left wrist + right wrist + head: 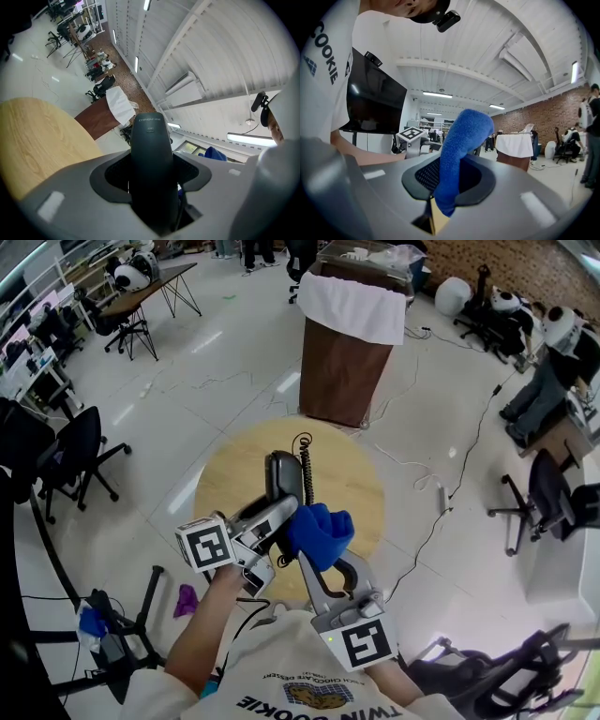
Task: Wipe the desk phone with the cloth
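My left gripper (pixel 270 521) is shut on a dark grey phone handset (pixel 281 476), held above the round wooden table (pixel 361 493). A black coiled cord (pixel 305 460) hangs from the handset. In the left gripper view the handset (pixel 150 154) stands wedged between the jaws of the left gripper (pixel 152 192). My right gripper (pixel 314 557) is shut on a blue cloth (pixel 321 532), which sits right beside the handset's lower end. The cloth (pixel 461 145) sticks up out of the right gripper (pixel 447 187) in its own view. The phone's base is not visible.
A brown cabinet draped with white fabric (pixel 349 334) stands beyond the table. Black office chairs (pixel 80 460) are at the left and another (pixel 511 676) at the lower right. Cables (pixel 441 502) run over the white floor. A purple rag (pixel 186 599) lies on the floor.
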Tool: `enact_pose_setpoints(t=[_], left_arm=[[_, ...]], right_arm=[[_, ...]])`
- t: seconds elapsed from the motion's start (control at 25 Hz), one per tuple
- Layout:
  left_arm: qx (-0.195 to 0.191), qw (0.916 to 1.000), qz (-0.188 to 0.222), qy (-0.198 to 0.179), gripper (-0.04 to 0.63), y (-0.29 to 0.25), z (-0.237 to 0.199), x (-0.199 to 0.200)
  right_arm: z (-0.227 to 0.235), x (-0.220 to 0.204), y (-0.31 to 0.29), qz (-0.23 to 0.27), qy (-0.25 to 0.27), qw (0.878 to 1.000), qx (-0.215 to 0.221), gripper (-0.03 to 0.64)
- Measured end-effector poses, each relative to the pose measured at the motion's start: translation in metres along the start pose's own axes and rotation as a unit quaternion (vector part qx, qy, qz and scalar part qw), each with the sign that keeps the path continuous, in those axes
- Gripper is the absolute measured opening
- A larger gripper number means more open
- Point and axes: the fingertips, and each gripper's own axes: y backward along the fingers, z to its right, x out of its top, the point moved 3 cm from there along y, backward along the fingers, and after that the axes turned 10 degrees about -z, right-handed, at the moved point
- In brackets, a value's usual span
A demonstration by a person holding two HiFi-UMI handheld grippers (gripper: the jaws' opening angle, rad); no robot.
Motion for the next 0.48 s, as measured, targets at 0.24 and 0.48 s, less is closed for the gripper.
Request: enact_pose_setpoints(t=[0.24,0.48], left_arm=[[-0.005,1.0,0.008,0.004,0.256,0.0,0.0,0.004],[-0.014,0.9997,0.018,0.012,0.255,0.006,-0.001,0.014]], right_arm=[[-0.004,-0.005,0.003,-0.004,-0.005,1.0,0.004,0.062],[0.015,-0.004,0.019,0.014,-0.027,0.999,-0.041,0.062]])
